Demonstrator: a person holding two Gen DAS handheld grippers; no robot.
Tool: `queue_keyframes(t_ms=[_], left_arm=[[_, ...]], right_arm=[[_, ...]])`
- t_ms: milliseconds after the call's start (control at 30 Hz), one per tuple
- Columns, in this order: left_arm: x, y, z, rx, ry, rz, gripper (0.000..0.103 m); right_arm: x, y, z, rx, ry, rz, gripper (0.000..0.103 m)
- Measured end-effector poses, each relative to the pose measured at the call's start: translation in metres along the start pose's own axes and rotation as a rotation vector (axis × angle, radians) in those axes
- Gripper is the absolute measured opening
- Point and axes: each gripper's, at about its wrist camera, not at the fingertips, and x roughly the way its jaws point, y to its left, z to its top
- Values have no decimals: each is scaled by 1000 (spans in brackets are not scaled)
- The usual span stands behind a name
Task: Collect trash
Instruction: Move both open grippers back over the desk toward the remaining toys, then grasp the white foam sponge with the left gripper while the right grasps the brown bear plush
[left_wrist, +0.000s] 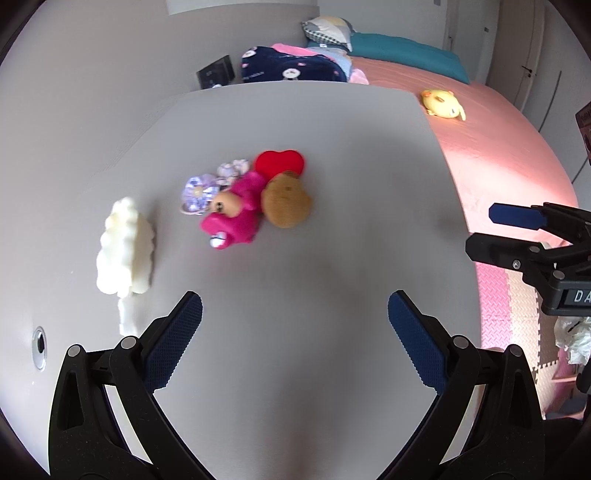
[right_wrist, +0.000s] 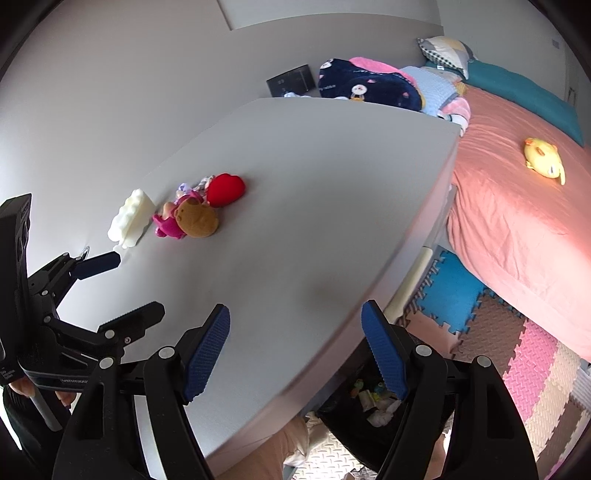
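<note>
crumpled white paper trash lying with small colourful scraps inside a black bin on the floor, below the near right corner of the grey table and seen between and under the right gripper's fingers. more white crumpled paper glimpsed at the right edge of the left wrist view, low beside the table.

right gripper hovering over that table corner, blue-padded jaws spread wide, gripping nothing. left gripper over the bare near part of the table, jaws likewise wide apart and empty.

on the table, well beyond both grippers: cream cloud-shaped foam piece standing on edge at the left; just right of it a cluster of toys touching one another, namely a magenta plush doll, brown round plush, red heart-shaped cushion and purple flower-patterned bits.

beyond the table, a bed with salmon-pink sheet, yellow chick plush lying on it, teal pillow and navy patterned blanket at its head. pink, blue and brown foam puzzle mats covering the floor.
</note>
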Motion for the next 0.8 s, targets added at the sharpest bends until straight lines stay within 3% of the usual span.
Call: queue_keyframes(t_ms=[800], left_arm=[[12,98,-1,-139,9,87,97]], right_arm=[[67,65,39,-110,67,60,74]])
